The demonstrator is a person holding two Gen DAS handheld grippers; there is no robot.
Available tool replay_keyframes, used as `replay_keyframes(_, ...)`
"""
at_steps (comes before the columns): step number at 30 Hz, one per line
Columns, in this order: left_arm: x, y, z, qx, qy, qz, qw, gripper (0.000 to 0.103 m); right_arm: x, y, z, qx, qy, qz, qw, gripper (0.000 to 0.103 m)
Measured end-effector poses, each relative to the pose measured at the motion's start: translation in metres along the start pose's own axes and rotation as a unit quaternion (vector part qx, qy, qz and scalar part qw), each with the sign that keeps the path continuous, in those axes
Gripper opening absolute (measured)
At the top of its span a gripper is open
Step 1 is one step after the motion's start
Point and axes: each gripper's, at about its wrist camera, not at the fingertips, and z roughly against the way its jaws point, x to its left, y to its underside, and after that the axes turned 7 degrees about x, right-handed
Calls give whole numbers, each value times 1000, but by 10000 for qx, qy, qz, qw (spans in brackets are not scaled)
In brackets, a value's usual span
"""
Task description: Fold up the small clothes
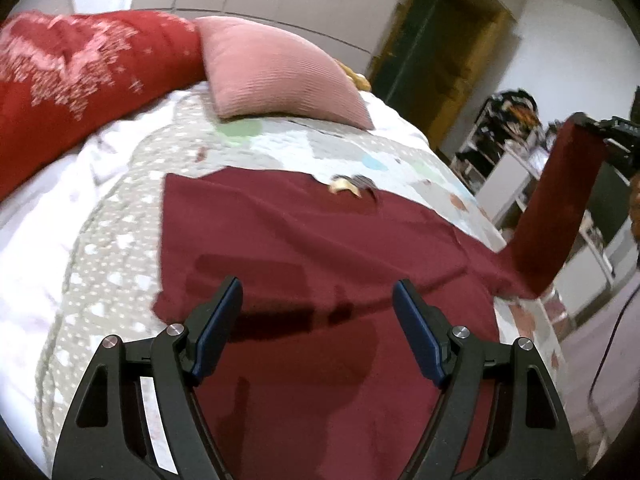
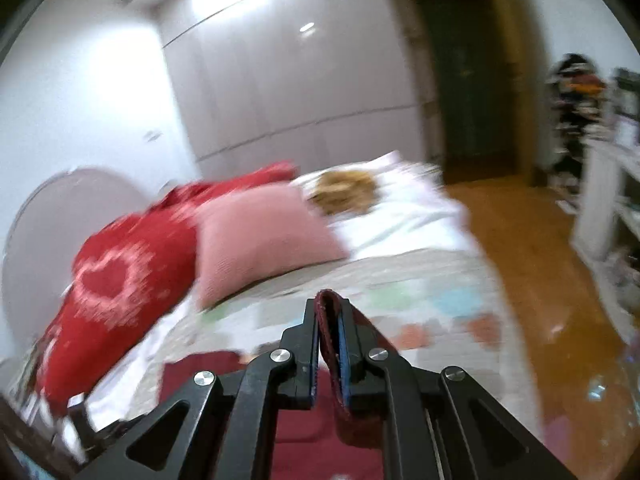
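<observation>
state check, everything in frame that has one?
maroon garment: spread flat on the quilt, one sleeve lifted off the bed
sleeve: raised, pinched in the right gripper
right gripper: shut on the sleeve edge
left gripper: open over the garment, holding nothing
pink pillow: resting on the bed
red heart cushion: lying beside the pillow

1. A bed covered with a pale quilt printed with coloured patches [image 1: 280, 144] fills the foreground.
2. A ribbed pink square cushion [image 1: 276, 76] rests at the quilt's far end.
3. A large red cushion with a pale heart pattern [image 2: 116, 280] lies just beside the pink one.
4. White wardrobe doors [image 2: 288, 80] stand behind the bed.
5. A dark doorway [image 1: 432, 52] opens next to them.
6. A cluttered white shelf unit [image 1: 508, 152] stands on the right.
7. The orange-brown wooden floor [image 2: 532, 280] runs alongside the bed.
</observation>
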Motion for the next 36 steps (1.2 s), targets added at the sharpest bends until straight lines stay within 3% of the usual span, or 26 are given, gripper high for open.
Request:
replay_keyframes(5,35,-9,7,-135,-9,305,9994,78,96,18,-103,767,-776,364,9934,8)
replay_keyframes(11,77,-14,21,-334,58,839,9959,78,195,78,-217,1634,-1557,659,9720,8)
replay_keyframes(15,88,-13,23,-366,109,1014,9941,78,230,125,-273,2178,-1804,603,9573,8)
replay_keyframes(18,87,-13,20,-342,105,1008,9943,78,234,158,-310,2969,-1971,476,9331,18)
replay_keyframes(22,80,-14,15,-341,184,901,9952,78,200,160,-276,2593,-2293,105,9381,47)
replay_keyframes(25,70,-15,6,-262,153,808,9963,78,163,157,-233,2191,-2047,5,9540,48)
replay_keyframes(30,51,-18,-18,69,175,749,9970,78,97,172,-181,1983,-1535,-217,9678,48)
replay_keyframes(33,33,-22,-32,206,-44,491,9986,78,57,182,-154,1805,-1375,-525,9725,48)
replay_keyframes(35,25,-27,-42,320,-120,425,9985,70,36,188,-144,1718,-1272,-745,9740,48)
replay_keyframes(36,21,-29,-46,364,-102,385,9985,61,26,192,-138,1676,-1235,-853,9744,48)
